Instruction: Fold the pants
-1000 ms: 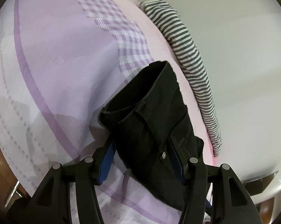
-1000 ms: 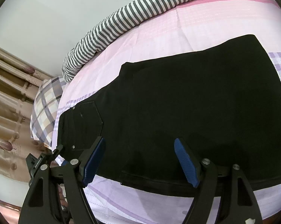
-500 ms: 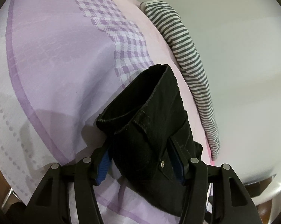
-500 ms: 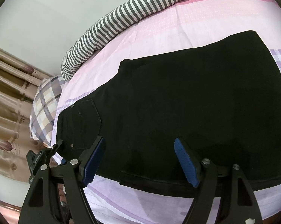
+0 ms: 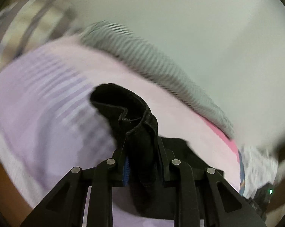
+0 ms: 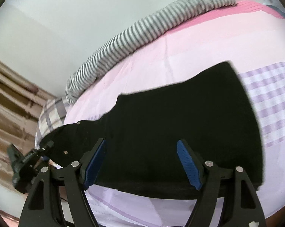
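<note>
**Cloth on the bed, plastic in my hands**

The pants are black matt cloth, dense and light-swallowing, with a thick stitched hem standing up at the centre of the left wrist view and small shiny metal rivets at lower left of the right wrist view. The bed sheet is smooth, thin pink and lilac cloth with a printed check. Along the upper edge lies a striped blanket, soft ribbed grey-and-white fabric. My left hand-held gripper and right hand-held gripper are matt black plastic with bright metal pins; their pads are blue ridged rubber. The curtain at left is glossy brown cloth.
</note>
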Available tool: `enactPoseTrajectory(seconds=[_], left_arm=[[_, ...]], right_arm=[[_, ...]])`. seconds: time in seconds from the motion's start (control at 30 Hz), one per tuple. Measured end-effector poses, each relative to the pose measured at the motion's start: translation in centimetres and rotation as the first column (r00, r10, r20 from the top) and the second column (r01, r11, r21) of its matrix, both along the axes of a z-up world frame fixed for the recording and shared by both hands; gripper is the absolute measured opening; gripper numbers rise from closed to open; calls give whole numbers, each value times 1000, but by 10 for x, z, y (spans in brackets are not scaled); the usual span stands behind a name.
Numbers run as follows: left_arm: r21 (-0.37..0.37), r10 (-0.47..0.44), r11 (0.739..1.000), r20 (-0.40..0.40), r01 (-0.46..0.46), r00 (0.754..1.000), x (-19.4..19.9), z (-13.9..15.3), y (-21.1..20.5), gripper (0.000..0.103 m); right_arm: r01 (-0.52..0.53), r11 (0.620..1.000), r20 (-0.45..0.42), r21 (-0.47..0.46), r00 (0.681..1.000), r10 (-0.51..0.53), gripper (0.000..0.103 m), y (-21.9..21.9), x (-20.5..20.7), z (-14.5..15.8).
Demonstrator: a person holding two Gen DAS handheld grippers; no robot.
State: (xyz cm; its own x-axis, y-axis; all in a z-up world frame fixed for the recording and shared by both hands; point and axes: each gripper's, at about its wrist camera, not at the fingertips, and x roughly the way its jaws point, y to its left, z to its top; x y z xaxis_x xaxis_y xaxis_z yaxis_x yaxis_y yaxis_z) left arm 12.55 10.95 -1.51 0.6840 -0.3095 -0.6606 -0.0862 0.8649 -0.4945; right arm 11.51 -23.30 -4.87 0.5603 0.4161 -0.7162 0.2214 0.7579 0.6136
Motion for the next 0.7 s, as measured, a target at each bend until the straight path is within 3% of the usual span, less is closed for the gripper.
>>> enactPoseTrajectory(seconds=[0.13,0.2,0.3,0.4,0.53,0.7], left_arm=[[69,-181,982,63,177,982,16,32,-73,23],[107,-281,956,85,272,956,18,41,-113,23],[154,-437,895,100,420,894,12,44,-177,23],[167,-555,824,38,542,831,6,26,-230,23],[200,-640,740,-83,642,764,-11,-20,-283,23],[234,-656,694,-184,681,732,-21,-57,-305,23]], right_arm=[[60,998,21,0,998,-60,74,-32,-11,10],[91,996,31,6,995,-91,75,-50,-17,13],[134,991,38,26,990,-135,75,-73,-28,14],[164,984,31,74,986,-166,75,-96,-37,9],[189,974,9,127,981,-192,77,-115,-46,-3],[193,961,-28,196,981,-191,77,-123,-47,-22]])
